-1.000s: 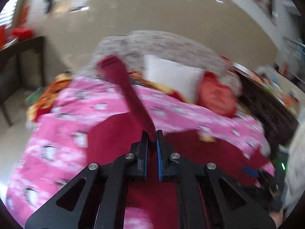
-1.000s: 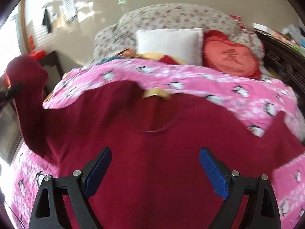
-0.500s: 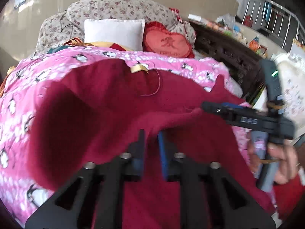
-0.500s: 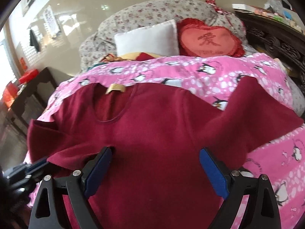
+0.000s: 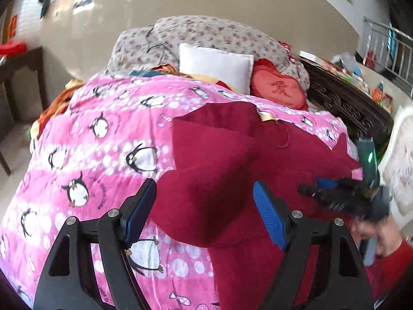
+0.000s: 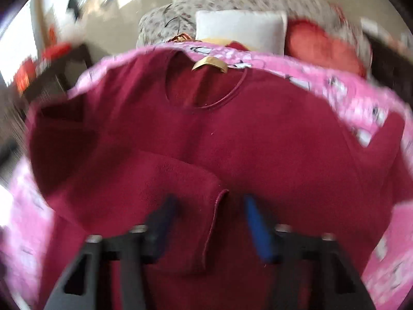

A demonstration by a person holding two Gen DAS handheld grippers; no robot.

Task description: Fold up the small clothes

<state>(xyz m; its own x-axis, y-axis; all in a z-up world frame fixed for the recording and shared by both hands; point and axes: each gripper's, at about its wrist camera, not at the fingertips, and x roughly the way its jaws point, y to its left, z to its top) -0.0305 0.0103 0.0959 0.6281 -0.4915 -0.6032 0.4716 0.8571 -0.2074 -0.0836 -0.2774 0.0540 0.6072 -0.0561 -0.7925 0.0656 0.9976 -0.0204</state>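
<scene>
A maroon sweater [image 6: 258,142] lies spread on a pink penguin blanket [image 5: 103,155], its gold neck label [image 6: 209,64] at the far end. One sleeve [image 5: 206,160] is folded across the body. My left gripper [image 5: 205,214] hovers over that folded sleeve with its jaws opening, and the pads touch no cloth. In the blurred right wrist view my right gripper [image 6: 210,222] is low over the sleeve's cuff [image 6: 216,219]. Its jaws are closing with the cuff edge between them, and a gap still shows on each side. The right gripper [image 5: 313,187] also shows in the left wrist view, over the sweater's right side.
A white pillow [image 5: 215,67], a red heart cushion [image 5: 278,90] and floral bedding [image 5: 206,33] lie at the head of the bed. Dark carved wooden furniture [image 5: 348,103] runs along the right. A dark side table [image 5: 20,62] stands at the left. A person's hand [image 5: 382,235] holds the right gripper.
The left gripper carried the sleeve across the sweater, lowered, opened and let it go. The right gripper dropped toward the cuff and its wide jaws narrowed around it.
</scene>
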